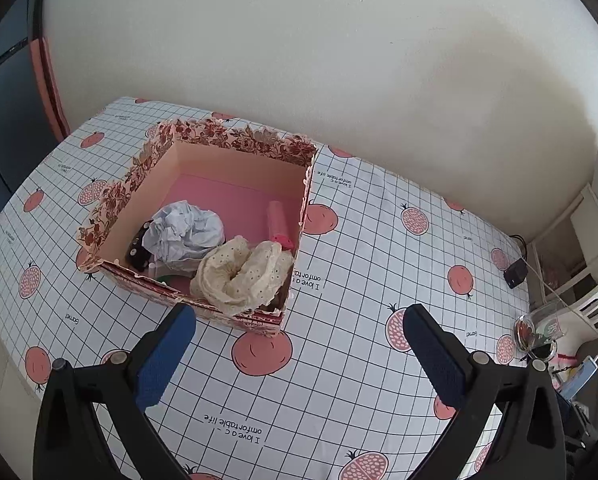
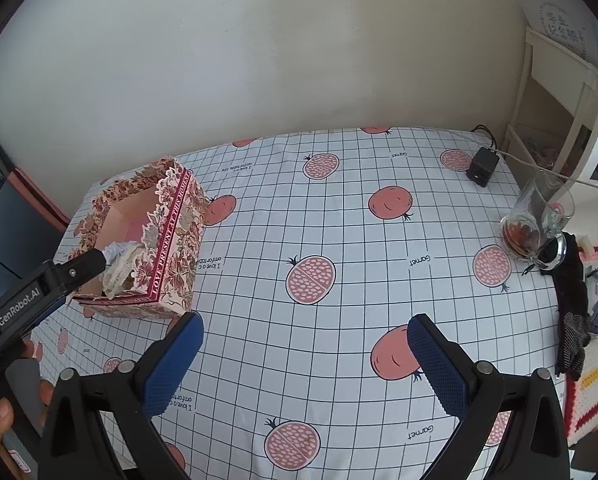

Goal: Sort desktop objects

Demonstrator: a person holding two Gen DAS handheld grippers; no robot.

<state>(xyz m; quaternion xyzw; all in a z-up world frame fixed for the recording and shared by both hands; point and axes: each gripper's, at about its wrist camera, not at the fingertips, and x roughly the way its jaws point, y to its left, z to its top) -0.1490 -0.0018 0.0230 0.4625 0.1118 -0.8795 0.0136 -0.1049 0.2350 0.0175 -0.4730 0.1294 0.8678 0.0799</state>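
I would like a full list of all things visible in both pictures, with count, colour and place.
gift box: 1, pink with red flowers, open, on table's left
crumpled paper: 1, white, inside box
lace cloth: 1, cream, inside box, near corner
roll: 1, pink, inside box, by right wall
dotted item: 1, black, inside box, partly hidden
tablecloth: 1, white grid with pomegranates
glass mug: 1, clear, brown residue, tilted, right edge
adapter: 1, black, far right
left tongs: open, empty
right tongs: open, empty
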